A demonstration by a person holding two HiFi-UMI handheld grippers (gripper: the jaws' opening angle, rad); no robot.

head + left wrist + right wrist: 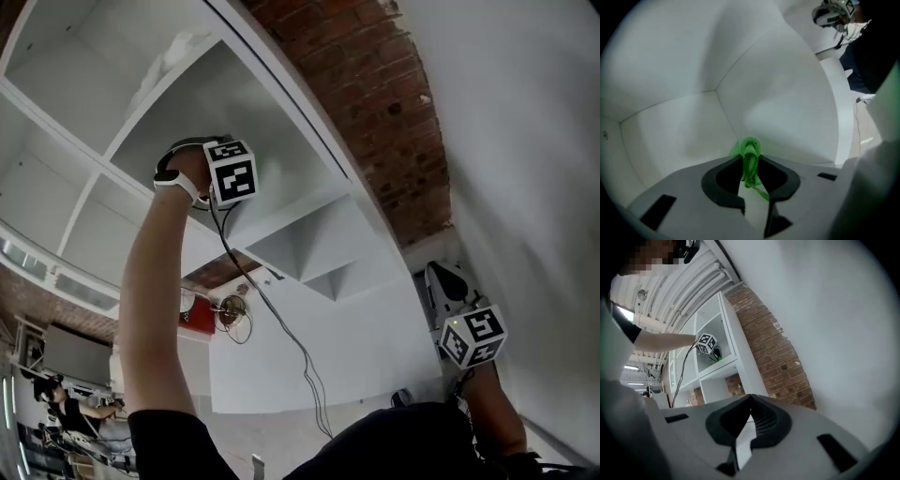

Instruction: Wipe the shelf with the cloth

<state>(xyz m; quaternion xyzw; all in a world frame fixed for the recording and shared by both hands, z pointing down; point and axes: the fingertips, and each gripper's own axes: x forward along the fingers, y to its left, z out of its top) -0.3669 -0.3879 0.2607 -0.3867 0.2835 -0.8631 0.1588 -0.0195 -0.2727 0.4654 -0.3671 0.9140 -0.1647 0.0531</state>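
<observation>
White shelf (787, 103) walls close round the left claw (750, 158), with a back corner just ahead of it. A bunched green cloth (750, 146) is pinched between its jaws and pokes past the tips. The right claw (750, 397), jaws together on nothing, points toward a brick wall (773, 352).

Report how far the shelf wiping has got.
Done: the green cloth is clamped in the left gripper, which is inside one compartment of the shelf. In hand: the cloth points toward that compartment's back corner; whether it touches the surface is unclear. Left: nothing shows which surfaces are wiped, so treat the wiping itself and the other compartments as open. The right gripper is shut, empty and away from the shelf.
</observation>
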